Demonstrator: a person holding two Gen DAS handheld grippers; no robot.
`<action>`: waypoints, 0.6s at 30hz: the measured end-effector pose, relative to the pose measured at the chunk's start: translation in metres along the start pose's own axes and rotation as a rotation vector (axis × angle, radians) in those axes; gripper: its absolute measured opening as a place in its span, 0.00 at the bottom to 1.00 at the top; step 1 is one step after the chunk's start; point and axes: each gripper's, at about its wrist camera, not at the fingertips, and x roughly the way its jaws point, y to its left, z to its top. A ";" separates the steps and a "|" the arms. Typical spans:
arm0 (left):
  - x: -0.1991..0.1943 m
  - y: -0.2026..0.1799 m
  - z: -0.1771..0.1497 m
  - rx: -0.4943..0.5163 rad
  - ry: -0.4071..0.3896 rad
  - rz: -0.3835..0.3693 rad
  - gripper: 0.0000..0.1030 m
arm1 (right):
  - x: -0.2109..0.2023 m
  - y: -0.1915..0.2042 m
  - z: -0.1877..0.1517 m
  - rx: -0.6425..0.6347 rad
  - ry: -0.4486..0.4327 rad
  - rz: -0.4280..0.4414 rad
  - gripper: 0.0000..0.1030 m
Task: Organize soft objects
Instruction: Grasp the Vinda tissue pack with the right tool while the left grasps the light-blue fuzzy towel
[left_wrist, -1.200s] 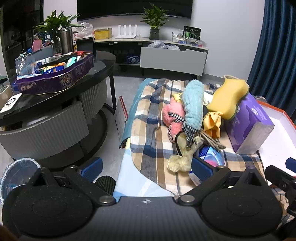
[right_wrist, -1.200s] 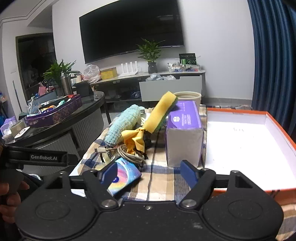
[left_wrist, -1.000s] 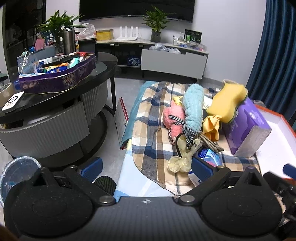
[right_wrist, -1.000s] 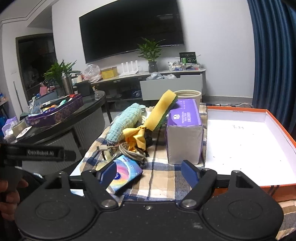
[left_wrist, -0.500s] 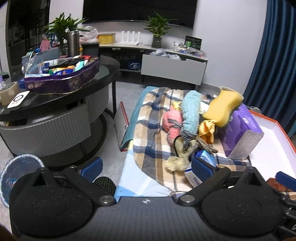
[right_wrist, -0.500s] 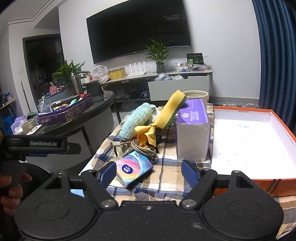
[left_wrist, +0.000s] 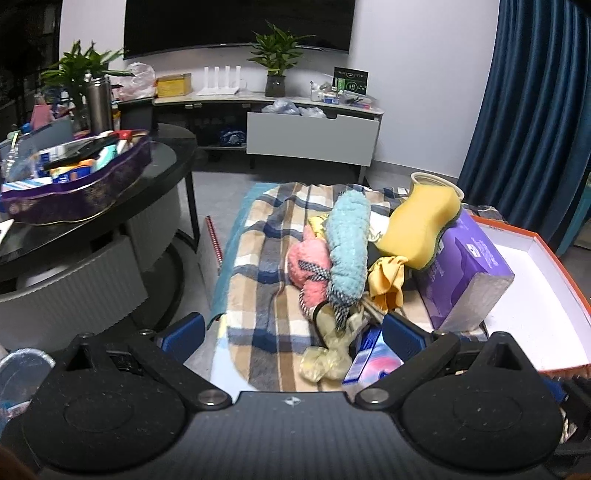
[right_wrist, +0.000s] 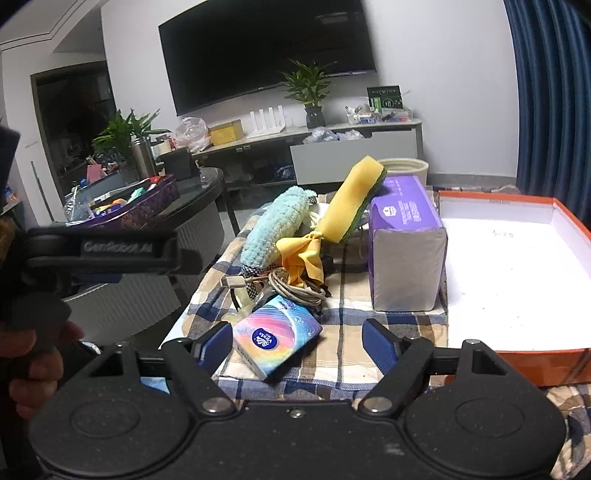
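Left tongs spread wide, nothing between the blue pads, hovering short of the near edge of the plaid cloth. Right tongs likewise wide apart and empty, hovering low over the cloth's near edge, with the rainbow tissue pack lying just ahead, nearer the left pad but not gripped.

Soft things heaped in the middle of the cloth: a pink plush on the left, touching a long light-blue fuzzy piece laid lengthwise beside it; a yellow sponge with a dark green backing tilted up against the top of a purple tissue box; a yellow ribbon bow just below the sponge. At the near end of the heap, a checked black-and-white ribbon, a coiled grey cable with a white plug, and a pale crumpled bit of film, all tangled together.

Right of the purple box, touching or just beside it, an open orange-rimmed box with a white inside, nothing in it.

Off to the left, a round dark counter carrying a purple tray full of small items. In the right wrist view, a hand on the left gripper's handle.
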 end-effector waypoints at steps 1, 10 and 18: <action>0.004 0.000 0.002 0.003 0.001 -0.007 1.00 | 0.004 0.002 0.000 0.004 0.008 0.001 0.88; 0.031 -0.004 0.016 0.011 0.023 -0.034 1.00 | 0.026 0.007 -0.001 0.004 0.060 -0.004 0.88; 0.052 -0.004 0.031 0.033 0.035 -0.036 1.00 | 0.045 0.015 -0.002 0.021 0.100 -0.003 0.88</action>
